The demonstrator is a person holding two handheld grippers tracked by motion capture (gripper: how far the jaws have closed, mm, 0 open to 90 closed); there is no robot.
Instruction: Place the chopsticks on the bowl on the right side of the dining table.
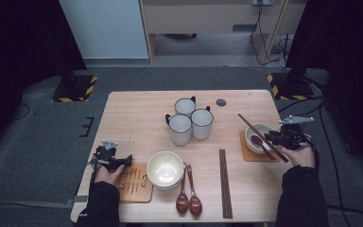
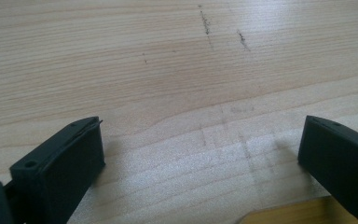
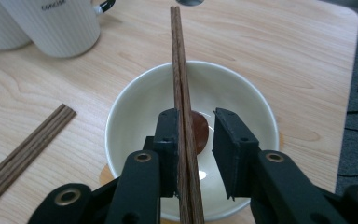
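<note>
On the table (image 1: 137, 113) stand three white mugs (image 1: 189, 120) in a tight cluster toward the far side. There are two white bowls: one (image 1: 164, 169) near the front edge, just right of a wooden coaster (image 1: 133, 183), and one (image 1: 259, 137) on a second coaster (image 1: 253, 153) at the right. Two dark wooden spoons (image 1: 189, 191) lie side by side just right of the front bowl, and a third spoon (image 3: 198, 130) sits inside the right bowl. A bundle of chopsticks (image 1: 224, 182) lies on the table between the spoons and the right coaster, its long axis running from the front edge toward the back.

A pair of chopsticks (image 3: 181, 93) lies across the rim of the right bowl. In the high view its long axis runs diagonally, far end toward the mugs and near end toward the person's right hand; in the right gripper view it points straight away, toward a small dark round spot on the table.

The right tongs (image 3: 195, 140) sit over this bowl, parted a little: the pair lies against the left jaw, with a clear gap to the right jaw. The spoon sits right under them.

The left tongs (image 2: 200, 154) are wide open over bare table, holding nothing, with a corner of the wooden coaster just below them.
</note>
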